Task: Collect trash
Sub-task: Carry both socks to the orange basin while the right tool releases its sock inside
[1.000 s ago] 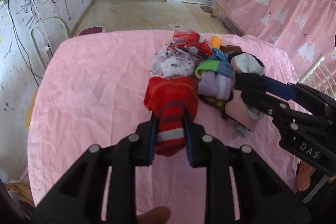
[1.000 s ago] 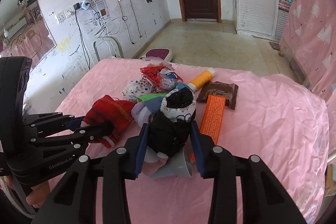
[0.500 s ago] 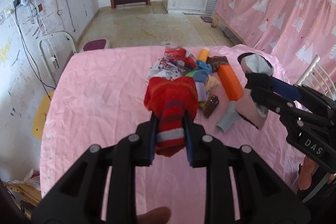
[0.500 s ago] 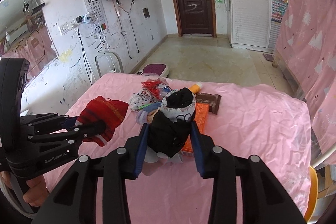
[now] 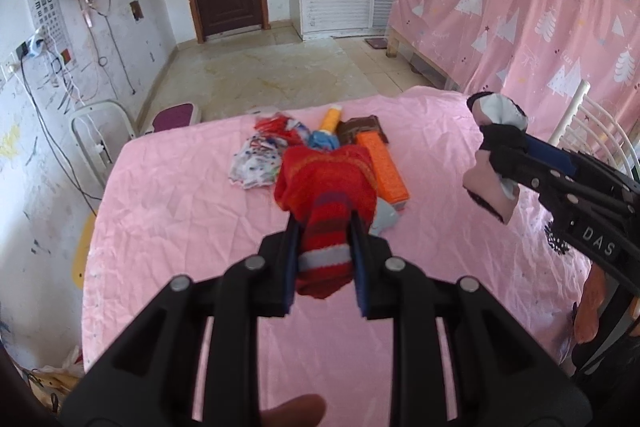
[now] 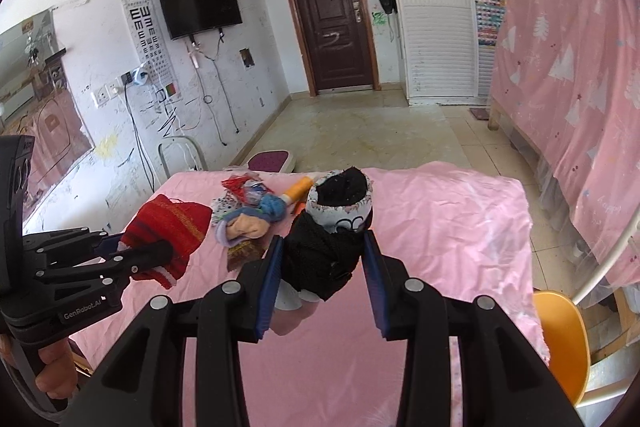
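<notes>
Gripping a red striped sock (image 5: 326, 203) between its pressed-in fingers, the left gripper (image 5: 324, 239) holds the knit piece above a table draped in a wrinkled pink cloth (image 5: 180, 211). Farther back on the cloth, from left to right in the left wrist view, lie a white spotted wrapper (image 5: 254, 165), a crumpled red wrapper (image 5: 276, 125), a blue scrap (image 5: 322, 139), a yellow-orange tube (image 5: 331, 118), a dark brown packet (image 5: 362, 127) and a long orange box (image 5: 382, 167), with a grey piece (image 5: 384, 219) showing just past the sock's right edge. At right, the right gripper (image 6: 324, 259) is clamped on a bundle of socks (image 6: 332, 239), black fabric squeezed between its blue pads with a white printed cuff (image 6: 340, 211) standing above them and a pale pink piece hanging below; the bundle is off the cloth. In the right wrist view a small heap of lilac, peach and blue socks (image 6: 248, 223) rests on the cloth between the two held items. An orange chair (image 6: 560, 339) stands beside the table's right edge.
</notes>
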{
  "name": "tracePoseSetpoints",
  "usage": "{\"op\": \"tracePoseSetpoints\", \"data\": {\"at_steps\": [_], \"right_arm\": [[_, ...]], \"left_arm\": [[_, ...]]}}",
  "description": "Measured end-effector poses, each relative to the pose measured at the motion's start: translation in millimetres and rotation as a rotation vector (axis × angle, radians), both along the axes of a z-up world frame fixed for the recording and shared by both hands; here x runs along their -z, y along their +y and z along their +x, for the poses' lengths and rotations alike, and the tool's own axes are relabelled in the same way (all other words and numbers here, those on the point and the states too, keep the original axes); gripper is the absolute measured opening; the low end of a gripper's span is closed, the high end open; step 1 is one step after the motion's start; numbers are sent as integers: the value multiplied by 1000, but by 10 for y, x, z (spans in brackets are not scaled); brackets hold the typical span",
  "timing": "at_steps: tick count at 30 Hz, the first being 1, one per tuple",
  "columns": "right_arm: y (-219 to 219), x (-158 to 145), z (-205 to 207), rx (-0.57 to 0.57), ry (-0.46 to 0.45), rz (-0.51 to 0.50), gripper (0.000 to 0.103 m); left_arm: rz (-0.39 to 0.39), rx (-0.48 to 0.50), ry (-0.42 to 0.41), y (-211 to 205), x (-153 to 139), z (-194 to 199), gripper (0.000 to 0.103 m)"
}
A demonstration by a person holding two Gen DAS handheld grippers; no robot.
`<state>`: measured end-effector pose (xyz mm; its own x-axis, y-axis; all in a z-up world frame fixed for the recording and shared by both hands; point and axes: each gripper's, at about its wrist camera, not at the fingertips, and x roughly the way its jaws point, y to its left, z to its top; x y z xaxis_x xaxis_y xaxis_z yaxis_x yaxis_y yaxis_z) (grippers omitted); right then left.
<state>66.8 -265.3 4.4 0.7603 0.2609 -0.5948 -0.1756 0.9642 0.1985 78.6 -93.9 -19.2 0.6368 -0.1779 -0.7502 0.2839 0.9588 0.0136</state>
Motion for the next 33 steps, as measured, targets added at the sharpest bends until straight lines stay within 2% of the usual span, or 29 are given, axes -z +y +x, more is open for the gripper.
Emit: {"op": "tracePoseSetpoints", "data": {"at_steps": [14,33], "right_arm": [[-635,8,-286,109,-38,29,29],[-1894,267,-811,330,-39,9,29]], "left_arm": [[50,71,-17,-532,-48,-123,22],[104,233,-32,-1822,-107,-295,22]]}}
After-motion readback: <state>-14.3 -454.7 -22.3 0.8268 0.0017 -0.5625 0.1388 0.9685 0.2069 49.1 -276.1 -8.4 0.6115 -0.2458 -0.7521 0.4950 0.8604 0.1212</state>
